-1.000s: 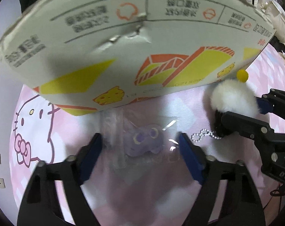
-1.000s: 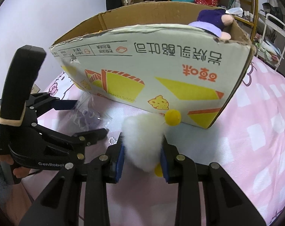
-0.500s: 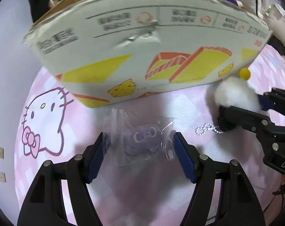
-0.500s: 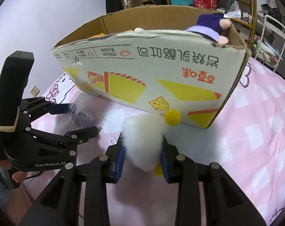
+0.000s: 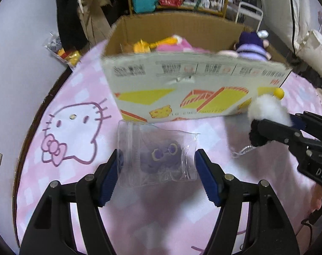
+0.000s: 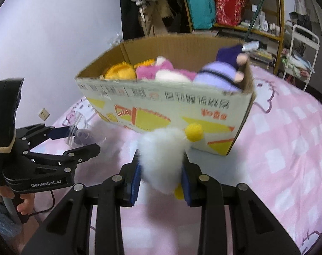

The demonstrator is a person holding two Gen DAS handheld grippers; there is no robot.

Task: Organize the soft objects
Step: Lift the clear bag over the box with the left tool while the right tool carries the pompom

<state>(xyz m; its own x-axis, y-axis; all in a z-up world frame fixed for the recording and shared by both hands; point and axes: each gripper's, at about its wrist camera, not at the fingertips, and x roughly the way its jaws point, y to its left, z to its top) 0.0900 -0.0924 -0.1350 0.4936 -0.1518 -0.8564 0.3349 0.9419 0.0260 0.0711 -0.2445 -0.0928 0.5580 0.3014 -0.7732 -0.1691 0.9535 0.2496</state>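
Note:
A clear plastic bag with a small purple plush [image 5: 158, 155] sits between the pads of my left gripper [image 5: 157, 170], which is shut on the bag's edges and holds it above the pink bedspread. My right gripper [image 6: 161, 170] is shut on a fluffy white plush with yellow pompoms [image 6: 163, 153]; it also shows in the left wrist view [image 5: 267, 108]. An open cardboard box [image 6: 161, 106] stands just beyond both grippers and holds several plush toys: yellow, pink and a purple one [image 6: 220, 74]. The left gripper shows in the right wrist view [image 6: 76, 138].
The pink Hello Kitty bedspread [image 5: 71, 131] covers the bed. A wall with sockets [image 6: 44, 114] lies left. Shelves with bags [image 6: 214, 10] and a white rack [image 6: 303, 48] stand behind the box. A snack packet [image 5: 63, 51] lies at the bed's far left.
Both grippers have risen with their plush toys, so the box's open top and its contents now show. The left gripper has closed in on the bag.

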